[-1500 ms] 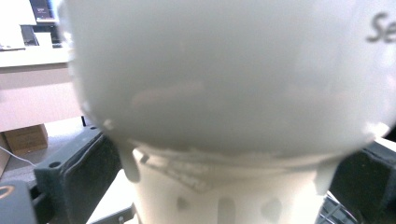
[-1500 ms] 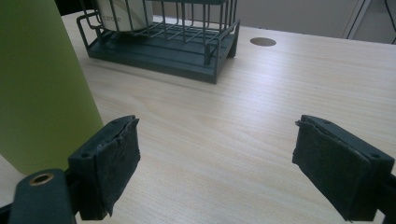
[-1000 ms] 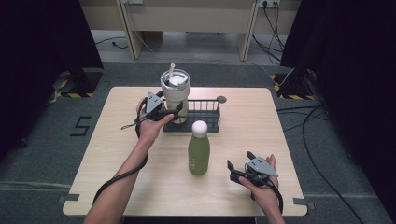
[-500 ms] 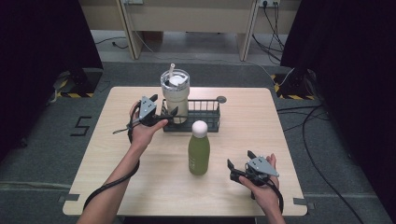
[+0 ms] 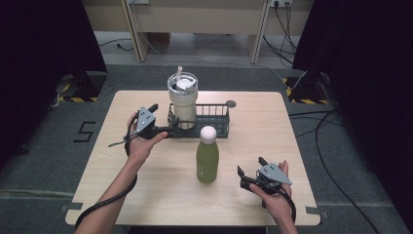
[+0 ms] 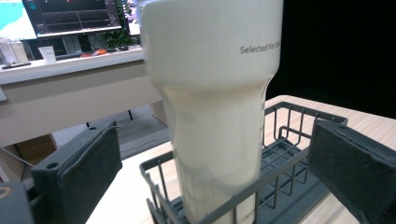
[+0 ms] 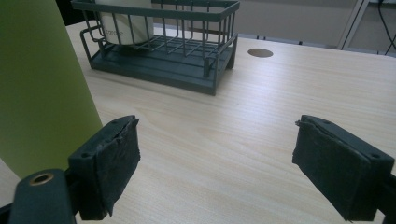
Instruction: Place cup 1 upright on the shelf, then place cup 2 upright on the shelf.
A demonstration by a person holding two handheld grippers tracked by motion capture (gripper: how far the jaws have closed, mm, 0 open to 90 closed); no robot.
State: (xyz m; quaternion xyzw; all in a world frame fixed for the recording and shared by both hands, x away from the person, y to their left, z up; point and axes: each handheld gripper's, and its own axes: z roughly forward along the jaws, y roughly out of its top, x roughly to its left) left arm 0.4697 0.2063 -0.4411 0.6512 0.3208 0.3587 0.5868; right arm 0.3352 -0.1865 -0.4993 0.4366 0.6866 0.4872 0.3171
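A pale wooden table is set on grey carpet, possibly tiled; dark curtains are hung beside. Both the left gripper and right gripper are held wide, empty.

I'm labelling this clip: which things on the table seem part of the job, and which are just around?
Likely in play:
- left tool, open beside the cream tumbler
- tumbler, standing in the wire basket
- green bottle, upright by the open right tool

Just around:
- round cap in the tabletop
- floor cables
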